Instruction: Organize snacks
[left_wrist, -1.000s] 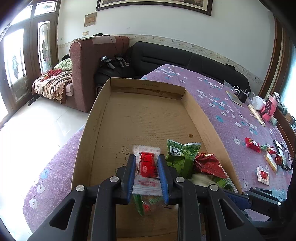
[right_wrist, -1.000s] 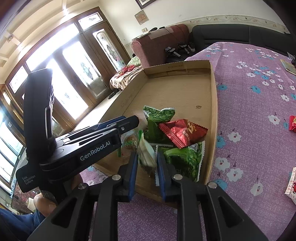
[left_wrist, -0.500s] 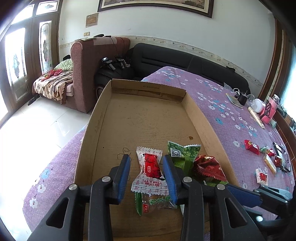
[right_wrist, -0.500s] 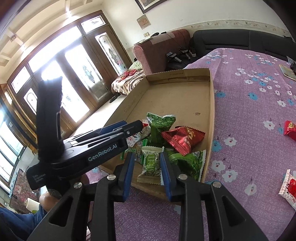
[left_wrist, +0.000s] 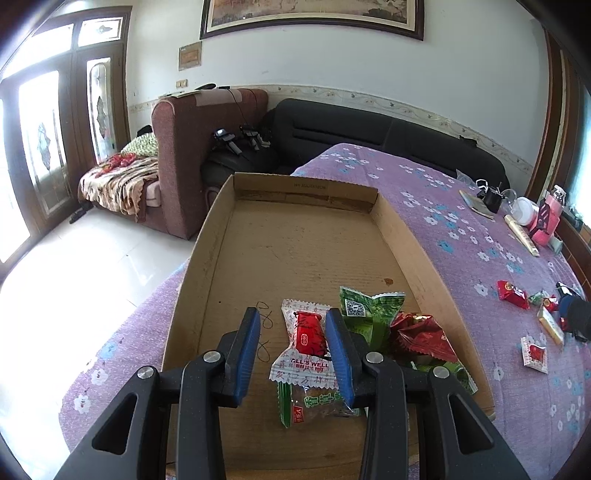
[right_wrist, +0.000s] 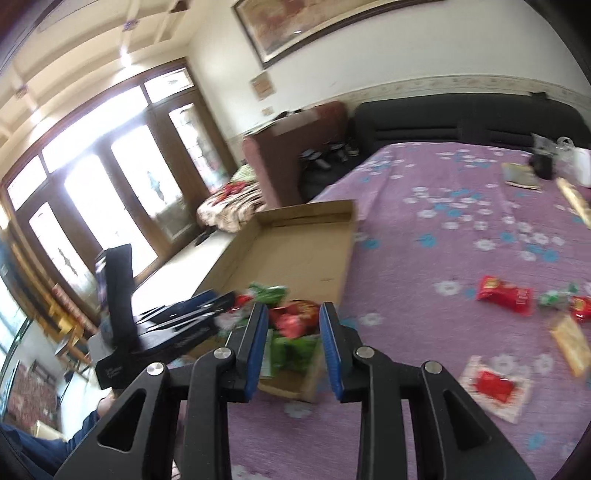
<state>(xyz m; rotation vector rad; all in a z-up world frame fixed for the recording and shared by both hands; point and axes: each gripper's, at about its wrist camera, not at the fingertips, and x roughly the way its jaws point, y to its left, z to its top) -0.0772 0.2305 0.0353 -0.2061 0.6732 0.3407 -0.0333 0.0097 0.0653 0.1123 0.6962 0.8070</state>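
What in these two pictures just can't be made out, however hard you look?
- Left view: the green packets are partly hidden behind the left gripper and its arm.
- Left view: the box has its near end hidden by the gripper.
- Right view: the snacks on the purple cloth are blurred; labels unreadable.
- Right view: the white packet is blurred too.

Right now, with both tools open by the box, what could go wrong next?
The snack pile crowds the cardboard box's near right corner, so further drops may spill over its low wall. The left tool hangs over the white-and-red candy; closing could regrab it. Loose packets lie scattered on the purple cloth.
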